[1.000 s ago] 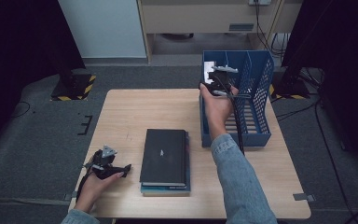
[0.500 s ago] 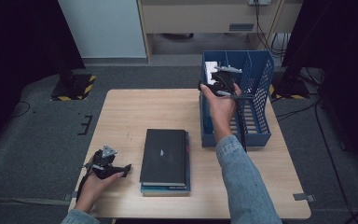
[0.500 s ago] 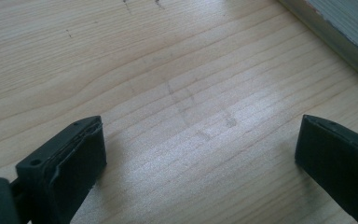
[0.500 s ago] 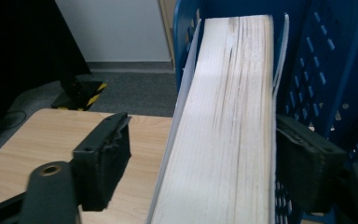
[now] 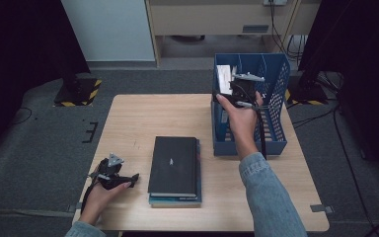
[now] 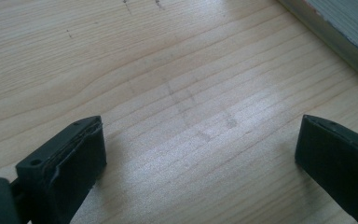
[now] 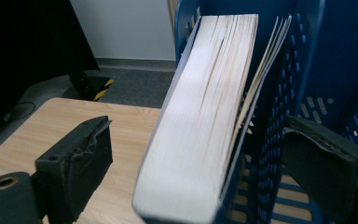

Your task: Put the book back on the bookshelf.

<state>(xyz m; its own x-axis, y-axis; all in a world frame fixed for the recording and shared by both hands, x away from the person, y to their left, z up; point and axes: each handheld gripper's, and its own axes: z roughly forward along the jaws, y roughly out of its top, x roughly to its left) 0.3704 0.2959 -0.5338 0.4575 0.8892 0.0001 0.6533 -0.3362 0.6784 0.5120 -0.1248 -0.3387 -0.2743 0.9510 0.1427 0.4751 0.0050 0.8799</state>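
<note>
The thick white book (image 7: 200,116) stands upright in the blue file rack (image 5: 271,123), upper right of the high view. The right claw (image 7: 196,163), its jaws just opened, straddles it without pressing. It is judged heavy and stiff, best pinched across the covers. Its cover is hidden. The left claw (image 6: 196,158) rests open on the bench (image 5: 148,118).

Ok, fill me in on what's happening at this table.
A person is filing books into a blue file rack at the far right of the wooden table. The right gripper has just been opening around a thick book standing upright in the rack's left slot; the pads are clear of it. The left gripper rests open on the table beside a stack of books, a black one on top, not yet filed.
</note>
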